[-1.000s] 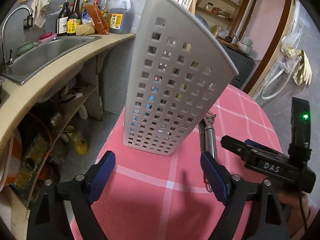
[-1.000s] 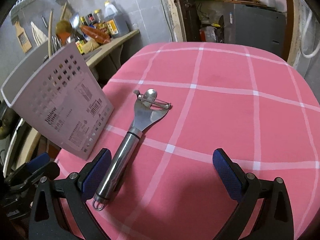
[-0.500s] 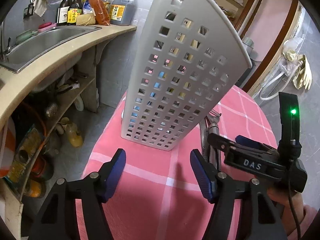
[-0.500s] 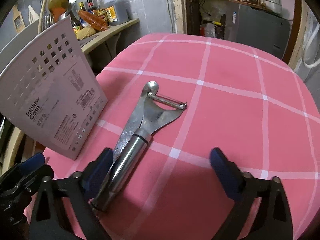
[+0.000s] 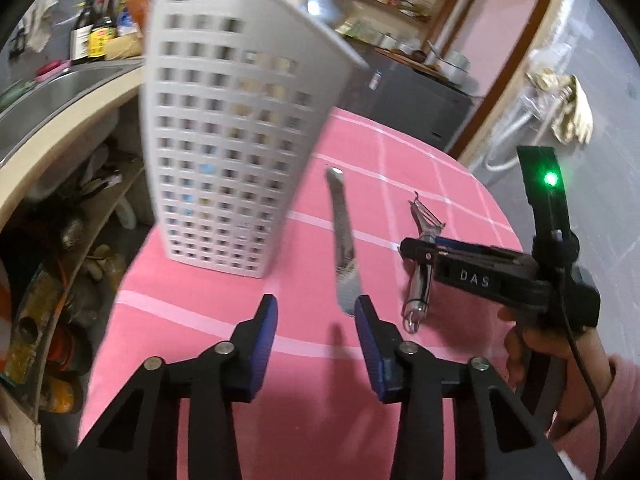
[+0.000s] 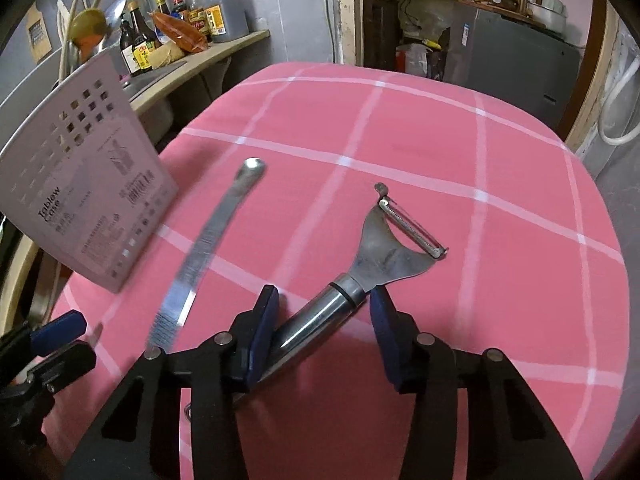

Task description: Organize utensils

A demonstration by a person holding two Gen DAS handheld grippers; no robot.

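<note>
A white perforated utensil holder [image 5: 236, 128] stands upright near the left edge of the pink checked table [image 5: 400, 168]; it also shows in the right wrist view [image 6: 88, 196]. A flat steel utensil [image 5: 344, 244] lies beside it, blurred [image 6: 208, 240]. A steel peeler [image 6: 360, 276] lies to its right [image 5: 422, 252]. My left gripper [image 5: 316, 336] is open, just short of the flat utensil's near end. My right gripper [image 6: 320, 332] is open, its jaws on either side of the peeler's handle.
A kitchen counter with a sink [image 5: 52, 92] and bottles [image 6: 180, 24] runs along the left, beyond the table's edge. Cluttered shelves [image 5: 60, 248] sit under the counter. A dark cabinet [image 6: 516, 60] stands behind the table.
The flat steel utensil has appeared on the table beside the holder. Both grippers have narrowed their openings. My right gripper has moved forward around the peeler's handle.
</note>
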